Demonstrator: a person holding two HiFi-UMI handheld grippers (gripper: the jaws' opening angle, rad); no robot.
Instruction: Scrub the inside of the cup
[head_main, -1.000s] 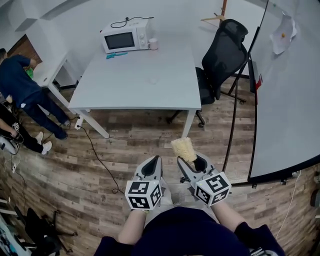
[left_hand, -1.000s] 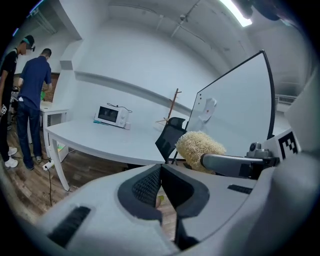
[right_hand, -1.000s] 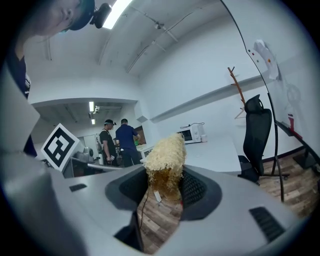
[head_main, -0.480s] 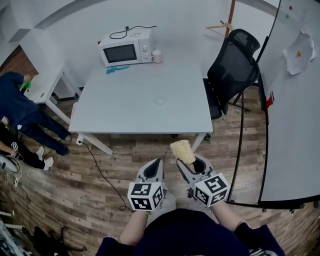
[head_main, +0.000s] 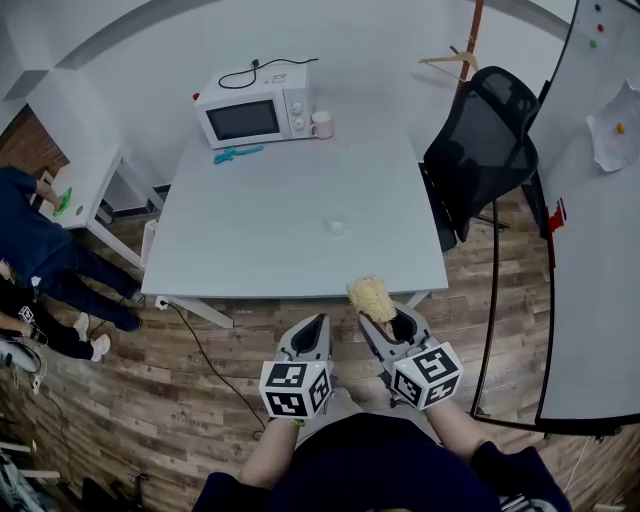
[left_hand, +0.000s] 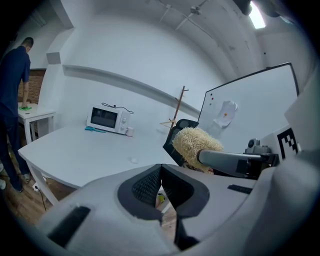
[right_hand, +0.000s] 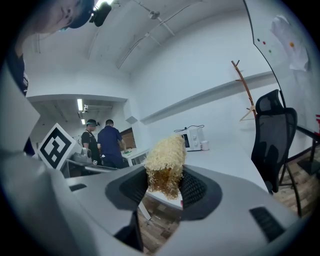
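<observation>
Head view: right claw (head_main: 385, 322) grips the scrubber (head_main: 370, 297), left claw (head_main: 316, 322) closed, empty. Reach the far cup (head_main: 321, 124) by the microwave (head_main: 255, 112); open the left to steady it.

You're working in bright, even light: a ceiling lamp (left_hand: 257, 16) glares at the top of the left gripper view, and the white table (head_main: 260, 235) in your head view reads pale and flat, with only faint, soft shadows around it. Both gripper views bend hard at their edges and fall off into black corners, and your head view bows the walls too. The scrubber (right_hand: 165, 162) looks crisp in the right gripper view, while whatever sits closest to each lens goes soft.
</observation>
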